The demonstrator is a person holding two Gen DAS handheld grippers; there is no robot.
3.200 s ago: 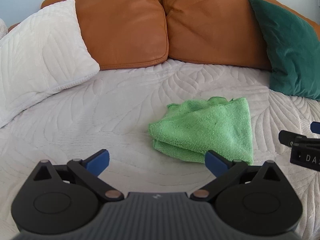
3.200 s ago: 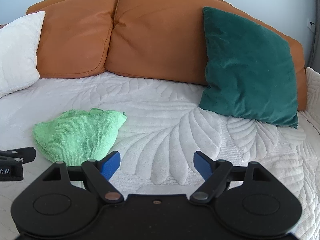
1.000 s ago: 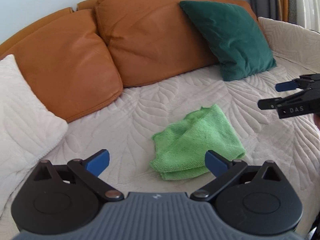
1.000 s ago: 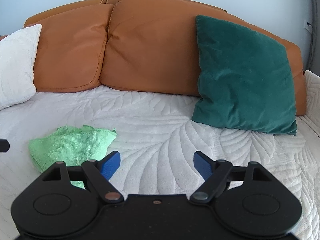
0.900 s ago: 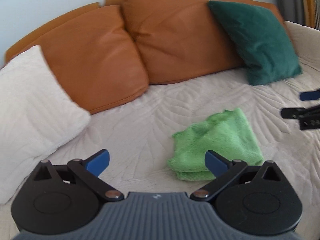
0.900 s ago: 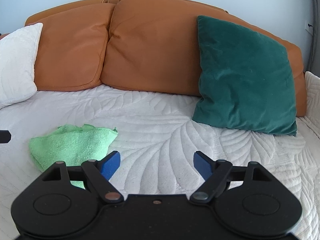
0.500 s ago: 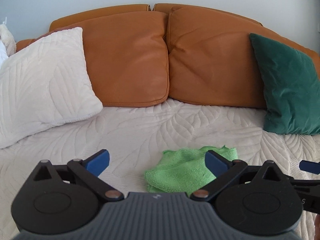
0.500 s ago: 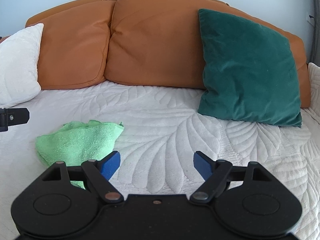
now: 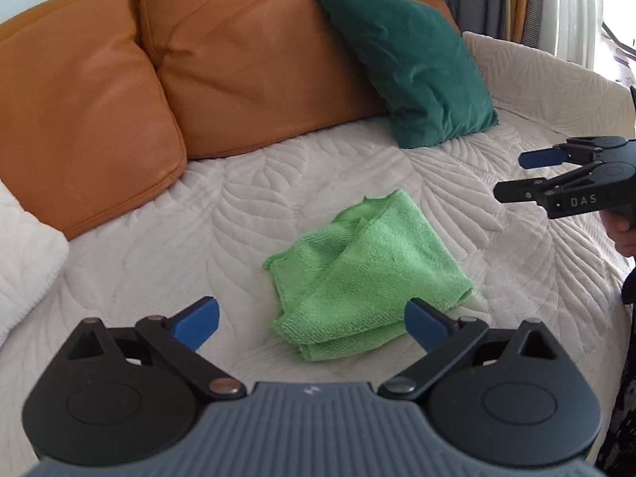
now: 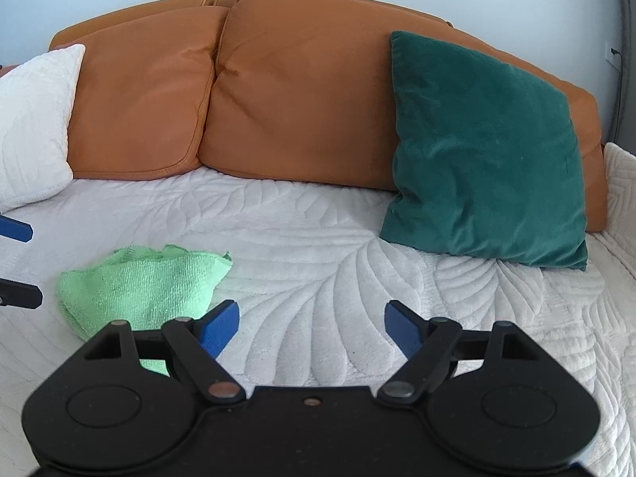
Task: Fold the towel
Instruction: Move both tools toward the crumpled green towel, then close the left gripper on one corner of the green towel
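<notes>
The quilted white sofa seat [image 9: 159, 214] spreads ahead of both grippers, backed by orange cushions [image 9: 246, 63] and a dark green pillow [image 9: 409, 67]; the green towel [image 9: 365, 274], loosely bunched, lies on the seat just beyond the left gripper [image 9: 312, 320], whose jaws have just been closing yet stand wide, nothing between them; the right gripper [image 10: 312, 324], spread wide and empty, has the towel ahead to its left.

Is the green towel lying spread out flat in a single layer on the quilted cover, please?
No, the green towel lies bunched and doubled over in several layers on the quilted cover, with stacked edges at its near side.
</notes>
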